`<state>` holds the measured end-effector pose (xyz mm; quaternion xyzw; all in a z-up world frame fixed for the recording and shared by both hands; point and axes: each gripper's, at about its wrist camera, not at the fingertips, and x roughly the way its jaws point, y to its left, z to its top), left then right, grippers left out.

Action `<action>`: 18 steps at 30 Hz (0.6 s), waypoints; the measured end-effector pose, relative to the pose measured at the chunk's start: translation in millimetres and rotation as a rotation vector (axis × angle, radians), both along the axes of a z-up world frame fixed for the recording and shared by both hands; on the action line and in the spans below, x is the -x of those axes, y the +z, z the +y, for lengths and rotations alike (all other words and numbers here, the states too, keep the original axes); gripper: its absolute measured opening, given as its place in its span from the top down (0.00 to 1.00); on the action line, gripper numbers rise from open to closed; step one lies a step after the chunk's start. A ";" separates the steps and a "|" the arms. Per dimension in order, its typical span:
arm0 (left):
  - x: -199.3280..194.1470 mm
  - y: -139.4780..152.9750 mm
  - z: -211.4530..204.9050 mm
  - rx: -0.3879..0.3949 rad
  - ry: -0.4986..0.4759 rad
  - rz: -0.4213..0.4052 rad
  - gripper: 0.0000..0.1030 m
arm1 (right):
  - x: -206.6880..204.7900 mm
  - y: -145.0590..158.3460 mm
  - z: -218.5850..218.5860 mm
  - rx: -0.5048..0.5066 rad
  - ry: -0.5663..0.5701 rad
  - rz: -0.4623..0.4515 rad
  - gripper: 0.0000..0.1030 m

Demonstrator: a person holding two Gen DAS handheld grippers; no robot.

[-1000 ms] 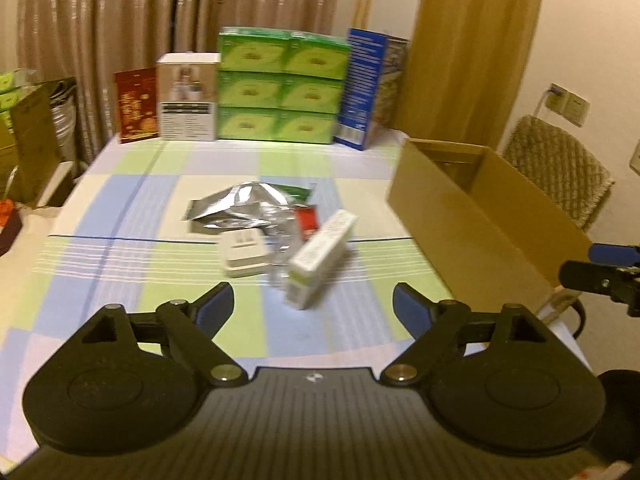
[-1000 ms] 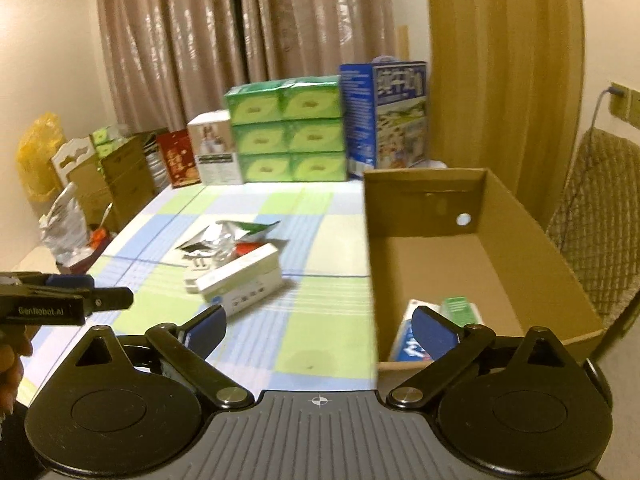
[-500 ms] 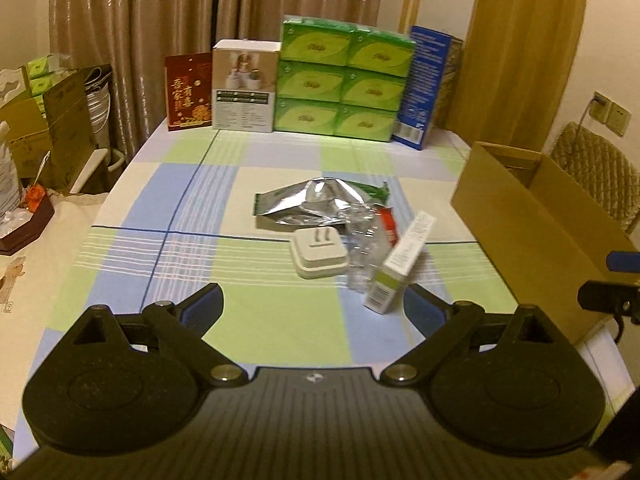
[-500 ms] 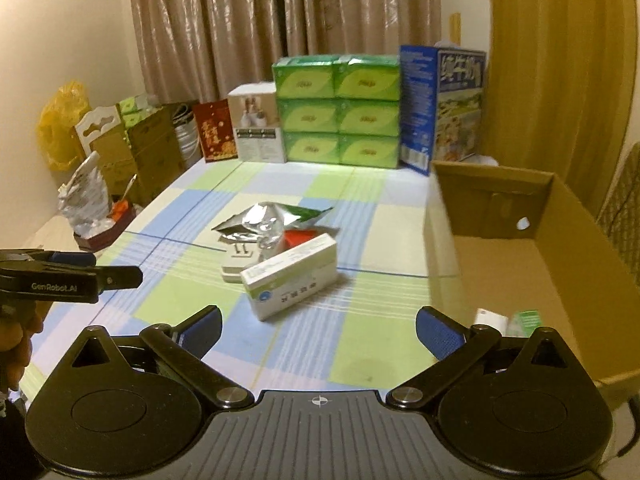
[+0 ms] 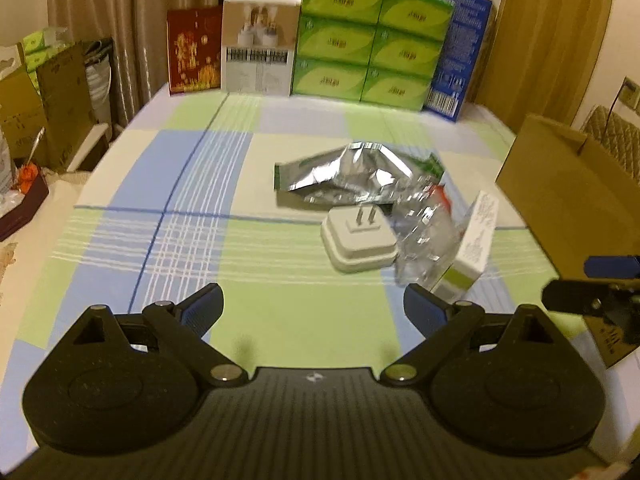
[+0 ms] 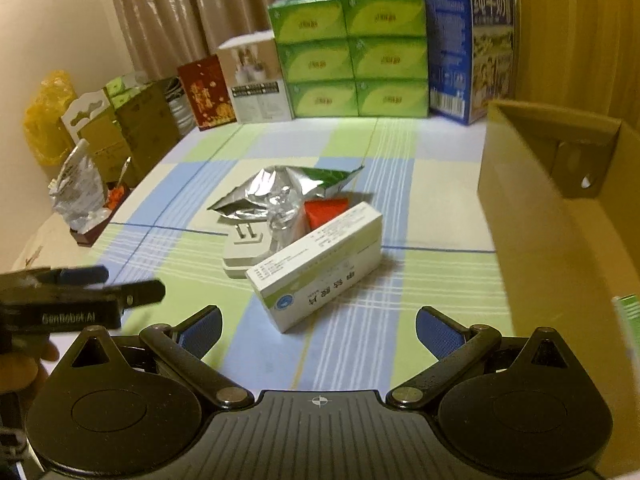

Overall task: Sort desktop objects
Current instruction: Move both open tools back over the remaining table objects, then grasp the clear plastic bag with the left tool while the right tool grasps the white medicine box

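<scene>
Both of our grippers hang above the checked tablecloth (image 5: 192, 184), empty. Left gripper (image 5: 314, 310) has its fingers spread wide; right gripper (image 6: 318, 326) likewise.

The pile sits mid-table: white plug adapter (image 5: 358, 242) prongs up, touching the crumpled clear wrapper (image 5: 426, 240) on its right. Silver foil bag (image 5: 348, 174) lies just behind. White-and-green medicine box (image 6: 320, 266) leans on the pile, nearest the right gripper. A red item (image 6: 326, 210) is mostly hidden behind the box; we can't tell what it is.

Cardboard box (image 6: 560, 208) stands right of the pile, cut off at the frame edge; its contents are barely visible, only a green sliver (image 6: 626, 308).
</scene>
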<state>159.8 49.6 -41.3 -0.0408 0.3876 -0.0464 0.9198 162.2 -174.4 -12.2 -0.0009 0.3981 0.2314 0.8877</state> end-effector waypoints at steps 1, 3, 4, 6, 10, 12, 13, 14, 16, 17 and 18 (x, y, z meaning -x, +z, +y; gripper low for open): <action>-3.1 -1.9 0.3 -0.004 -0.001 0.006 0.08 | -4.4 -4.9 3.0 -0.003 -0.005 0.007 0.03; -8.9 -2.8 0.3 -0.021 -0.011 -0.004 0.08 | -11.4 -12.7 7.9 -0.004 -0.016 0.017 0.03; -12.4 -3.2 0.1 -0.032 -0.013 -0.010 0.08 | -15.5 -16.2 10.6 -0.009 -0.021 0.021 0.04; -21.6 -5.1 1.1 -0.047 -0.009 -0.014 0.08 | -22.8 -21.2 14.9 -0.021 -0.023 0.030 0.10; -39.9 -9.6 7.0 -0.018 0.008 -0.013 0.08 | -35.8 -24.6 26.4 -0.036 -0.011 0.028 0.12; -47.2 -11.4 8.0 -0.009 0.012 -0.011 0.08 | -42.9 -28.1 29.6 -0.039 -0.009 0.035 0.14; -49.9 -12.3 7.8 -0.005 0.012 -0.012 0.08 | -47.3 -31.0 31.5 -0.042 -0.009 0.043 0.15; -53.0 -13.3 7.4 -0.001 0.011 -0.010 0.08 | -50.6 -33.2 32.2 -0.045 -0.009 0.051 0.18; -57.1 -15.6 6.4 0.008 0.007 -0.005 0.08 | -55.7 -36.9 33.5 -0.048 -0.006 0.066 0.22; -58.3 -16.8 5.3 0.013 0.003 -0.002 0.08 | -57.4 -38.3 33.7 -0.050 0.001 0.074 0.27; -59.8 -17.6 4.5 0.018 0.000 0.002 0.08 | -58.2 -38.9 33.8 -0.048 0.008 0.080 0.33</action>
